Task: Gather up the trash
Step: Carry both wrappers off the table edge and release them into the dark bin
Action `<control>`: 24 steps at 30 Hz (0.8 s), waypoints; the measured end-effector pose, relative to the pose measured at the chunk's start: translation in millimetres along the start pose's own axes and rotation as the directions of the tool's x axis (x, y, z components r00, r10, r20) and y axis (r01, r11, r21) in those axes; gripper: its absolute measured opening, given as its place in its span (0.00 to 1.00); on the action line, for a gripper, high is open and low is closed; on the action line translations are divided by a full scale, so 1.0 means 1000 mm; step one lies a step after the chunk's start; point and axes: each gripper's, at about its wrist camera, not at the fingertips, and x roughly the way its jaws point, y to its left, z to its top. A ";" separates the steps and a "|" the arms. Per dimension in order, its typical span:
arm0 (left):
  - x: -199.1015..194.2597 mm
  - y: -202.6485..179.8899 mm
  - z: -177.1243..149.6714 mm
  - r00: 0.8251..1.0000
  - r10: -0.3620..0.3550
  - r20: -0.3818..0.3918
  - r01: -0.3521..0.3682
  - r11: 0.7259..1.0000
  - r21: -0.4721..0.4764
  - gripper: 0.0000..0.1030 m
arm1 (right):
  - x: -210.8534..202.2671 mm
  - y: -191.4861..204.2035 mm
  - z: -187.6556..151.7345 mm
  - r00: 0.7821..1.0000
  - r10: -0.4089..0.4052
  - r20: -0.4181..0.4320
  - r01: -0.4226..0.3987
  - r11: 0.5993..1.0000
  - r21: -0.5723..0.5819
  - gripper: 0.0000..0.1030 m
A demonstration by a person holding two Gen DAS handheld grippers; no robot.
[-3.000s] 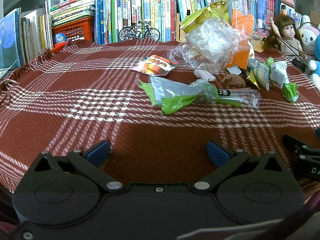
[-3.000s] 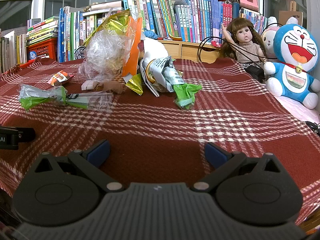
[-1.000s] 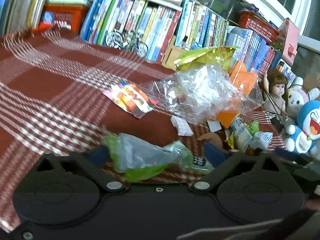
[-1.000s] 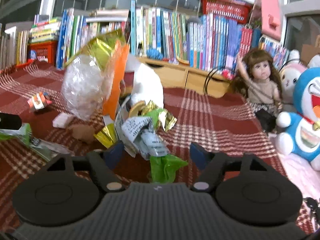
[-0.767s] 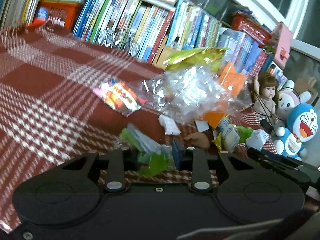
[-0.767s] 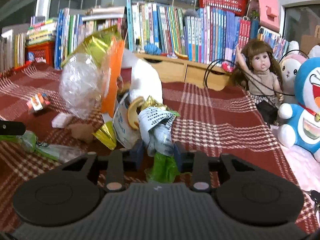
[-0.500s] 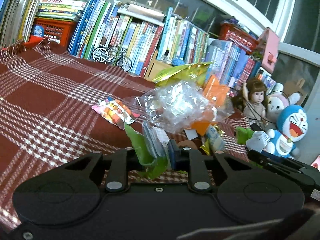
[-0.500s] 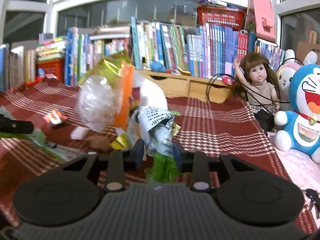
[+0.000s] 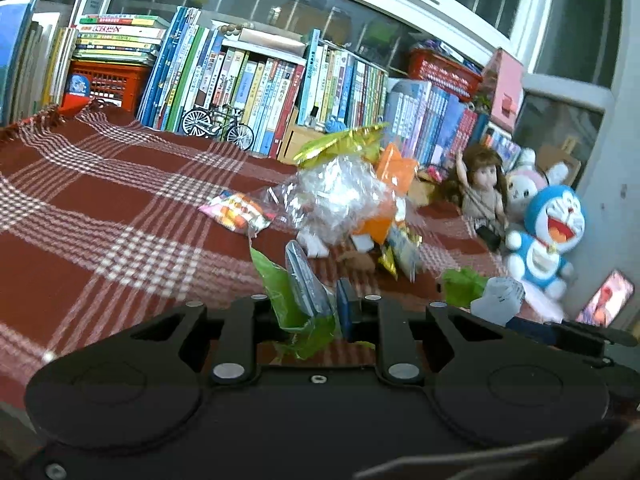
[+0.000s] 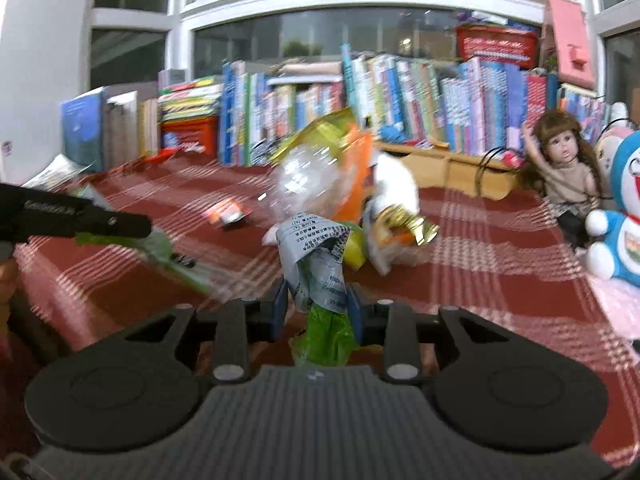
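Woven plaid cloth (image 9: 100,216) looks matt and rough; the clear plastic bag (image 9: 340,196) crinkled and glossy.

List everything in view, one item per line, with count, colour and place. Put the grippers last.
green wrapper: one, green and silver, in the left gripper
printed wrapper: one, grey-white and green, in the right gripper
clear bag: one, transparent, mid-cloth
snack packet: one, pink-orange, left of the bag
plaid cloth: one, red-white, underneath
books: many, mostly blue, behind
doll: one, brown-haired, right
blue plush: one, far right
left gripper: shut on the green wrapper
right gripper: shut on the printed wrapper
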 end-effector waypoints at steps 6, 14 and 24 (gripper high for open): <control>-0.037 0.000 -0.032 0.998 0.025 -0.051 -0.023 0.998 0.056 0.20 | -0.021 0.024 -0.032 0.991 0.086 -0.106 -0.088 0.996 -0.009 0.37; -0.076 -0.012 -0.067 0.994 0.028 -0.101 -0.013 0.989 0.148 0.20 | -0.028 0.050 -0.072 0.951 0.174 -0.256 -0.181 0.983 -0.006 0.36; -0.071 -0.013 -0.110 0.965 0.064 -0.254 -0.020 0.985 0.172 0.20 | -0.013 0.057 -0.108 0.904 0.206 -0.374 -0.210 0.977 0.029 0.35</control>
